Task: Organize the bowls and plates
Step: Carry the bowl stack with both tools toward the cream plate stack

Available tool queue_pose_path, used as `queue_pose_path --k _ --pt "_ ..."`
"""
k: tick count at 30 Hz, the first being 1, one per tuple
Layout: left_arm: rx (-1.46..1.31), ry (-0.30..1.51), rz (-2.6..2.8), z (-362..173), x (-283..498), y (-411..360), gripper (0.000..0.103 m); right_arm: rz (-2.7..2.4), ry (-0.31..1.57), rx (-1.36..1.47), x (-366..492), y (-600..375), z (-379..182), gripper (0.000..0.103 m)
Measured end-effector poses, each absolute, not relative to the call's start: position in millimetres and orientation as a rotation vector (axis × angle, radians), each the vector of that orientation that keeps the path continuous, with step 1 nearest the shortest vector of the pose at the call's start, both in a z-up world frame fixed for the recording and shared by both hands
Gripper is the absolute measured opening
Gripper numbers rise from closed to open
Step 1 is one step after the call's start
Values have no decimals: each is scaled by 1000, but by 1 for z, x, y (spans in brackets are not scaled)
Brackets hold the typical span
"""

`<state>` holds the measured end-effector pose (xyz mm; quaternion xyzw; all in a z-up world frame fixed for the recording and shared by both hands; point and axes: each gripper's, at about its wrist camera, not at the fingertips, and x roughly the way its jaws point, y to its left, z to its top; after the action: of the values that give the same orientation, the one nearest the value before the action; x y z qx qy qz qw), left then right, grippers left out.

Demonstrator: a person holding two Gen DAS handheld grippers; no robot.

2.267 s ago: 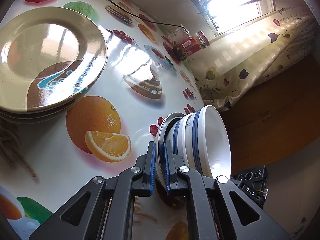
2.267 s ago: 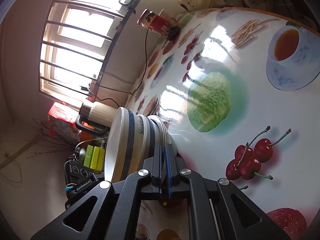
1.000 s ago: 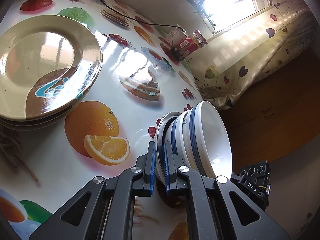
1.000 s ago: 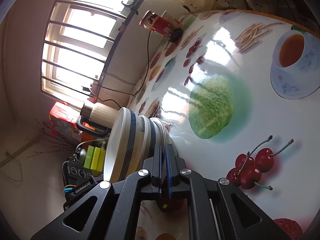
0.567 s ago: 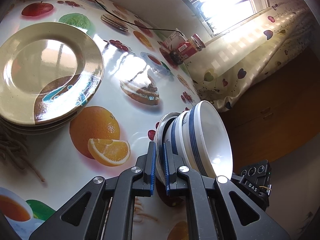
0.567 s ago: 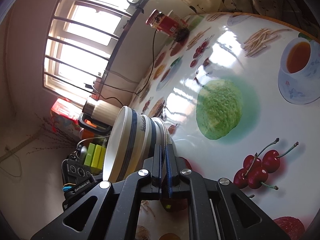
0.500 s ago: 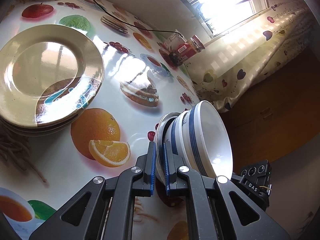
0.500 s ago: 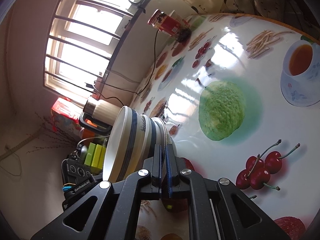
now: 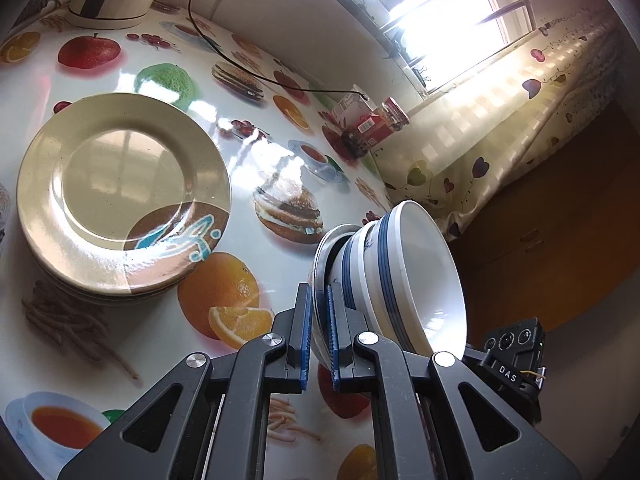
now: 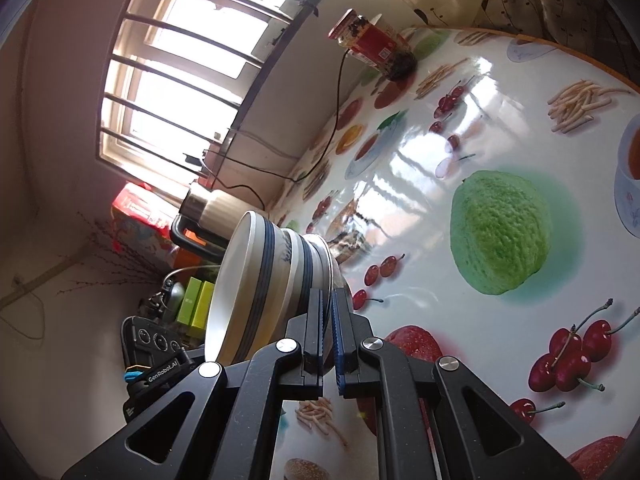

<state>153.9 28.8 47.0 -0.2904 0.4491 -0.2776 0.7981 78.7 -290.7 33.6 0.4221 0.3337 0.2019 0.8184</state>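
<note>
Plates look sorted: I count at least three beige plates (image 9: 120, 196) stacked on the fruit-print table (image 9: 280, 152), left of centre in the left wrist view.

Bowls are in transit, so I judge the task past halfway; what is left is setting them down, probably on or beside the plates.

Both tongs are pinched nearly closed on a thin grey rim. The left gripper (image 9: 318, 332) and the right gripper (image 10: 327, 334) clamp opposite sides of a shallow metal dish (image 9: 322, 256), which carries the nested bowls (image 9: 404, 276), clear of the table and over its near part.

The bowls are white with dark blue bands, at least two nested, glossy, the top one empty. The stack appears tilted in both views; I'd treat it as liable to slide.
</note>
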Motion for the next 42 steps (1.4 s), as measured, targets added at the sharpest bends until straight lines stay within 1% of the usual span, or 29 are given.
queue_pose_path --k 10,24,42 --pt "-633 926 -566 60 157 53 6 472 718 872 96 -269 46 7" --pt "-662 893 -514 65 163 86 6 530 746 835 122 -237 56 7" --pt "-679 880 -455 61 174 124 6 579 791 810 155 -201 53 7"
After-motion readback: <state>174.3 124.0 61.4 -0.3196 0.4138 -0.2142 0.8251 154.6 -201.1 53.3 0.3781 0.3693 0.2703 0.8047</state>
